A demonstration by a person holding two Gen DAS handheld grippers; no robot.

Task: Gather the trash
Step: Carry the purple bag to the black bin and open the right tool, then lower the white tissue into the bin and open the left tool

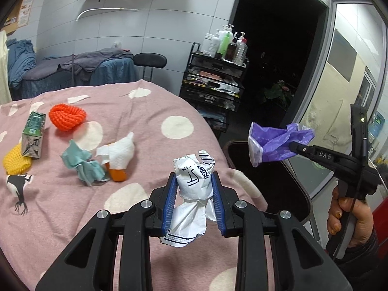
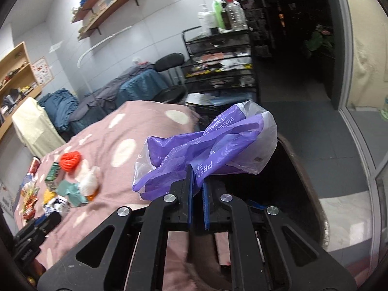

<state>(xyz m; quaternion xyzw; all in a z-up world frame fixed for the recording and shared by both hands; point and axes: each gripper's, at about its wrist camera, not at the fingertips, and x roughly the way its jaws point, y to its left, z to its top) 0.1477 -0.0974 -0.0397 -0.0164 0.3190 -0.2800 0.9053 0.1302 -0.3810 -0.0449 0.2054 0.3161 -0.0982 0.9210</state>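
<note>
The left hand-held gripper (image 1: 194,181) is clamped on a crumpled white paper wrapper (image 1: 194,181) with dark print, its blue pads (image 1: 169,201) pressing on both sides; the paper sticks out above the fingertips and hangs down between the fingers. The right hand-held gripper (image 2: 197,169) has its jaws narrowed right down on a purple and clear plastic bag (image 2: 206,150), which billows out ahead of and above its tips. In the left wrist view that gripper (image 1: 294,148) sits to the right of the left one, carried by a hand (image 1: 349,220), with the bag (image 1: 276,143) at its front over a dark bin (image 1: 266,169) beside the bed.

More trash lies on the pink spotted blanket (image 1: 150,111), ahead and to the left of the left gripper: a teal crumpled cloth (image 1: 81,162), a white tissue (image 1: 121,150) touching an orange piece (image 1: 117,174), an orange foam net (image 1: 67,117), a green carton (image 1: 32,135) and a yellow net (image 1: 15,162) just beside the carton.
</note>
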